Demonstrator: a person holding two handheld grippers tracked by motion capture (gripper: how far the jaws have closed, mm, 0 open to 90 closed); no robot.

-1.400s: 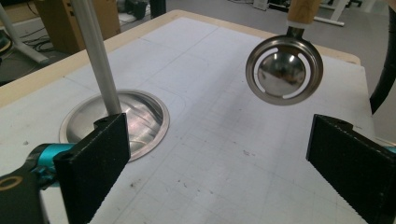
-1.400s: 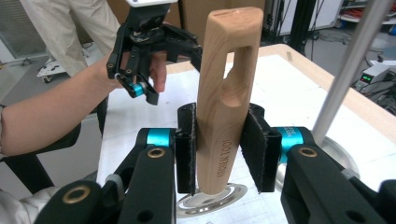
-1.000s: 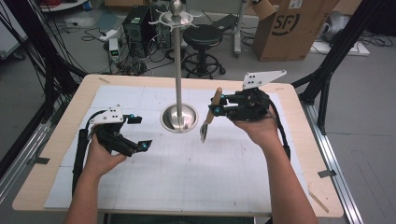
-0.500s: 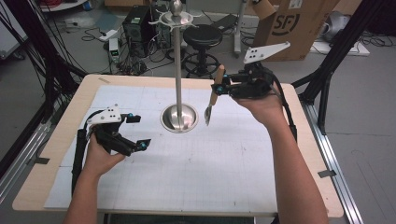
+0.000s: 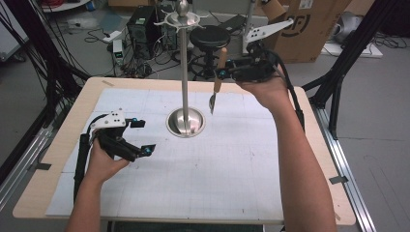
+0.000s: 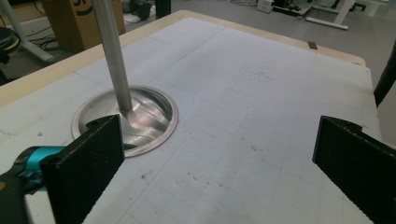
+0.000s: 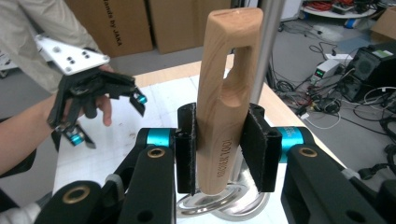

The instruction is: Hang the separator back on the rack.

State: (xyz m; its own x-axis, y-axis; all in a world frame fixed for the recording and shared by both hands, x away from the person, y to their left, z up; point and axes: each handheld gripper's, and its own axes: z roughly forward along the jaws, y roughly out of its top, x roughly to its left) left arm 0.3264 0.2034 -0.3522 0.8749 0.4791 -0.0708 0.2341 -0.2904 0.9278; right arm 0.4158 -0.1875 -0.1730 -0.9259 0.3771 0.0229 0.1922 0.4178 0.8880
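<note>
On the white gridded table (image 5: 208, 183) we count one metal stand (image 5: 184, 72) and one wooden-handled utensil (image 5: 216, 79). Our raised right gripper (image 7: 219, 149) pinches its handle beside the pole; our left gripper (image 5: 140, 136) rests low, jaws spread.

Left gripper (image 5: 140, 137), lower left of the high view: black frame, grey three-cornered plate with dark screw holes on top, teal collars at the jaw roots, black cable trailing along the forearm. Its own view shows two flat black jaws with a textured face. Right gripper (image 5: 221, 72), upper centre of the high view: same black build, grey plate, teal collars, black cable. Its own view shows brass-coloured pivot rings on black links. Both forearms are bare.
</note>
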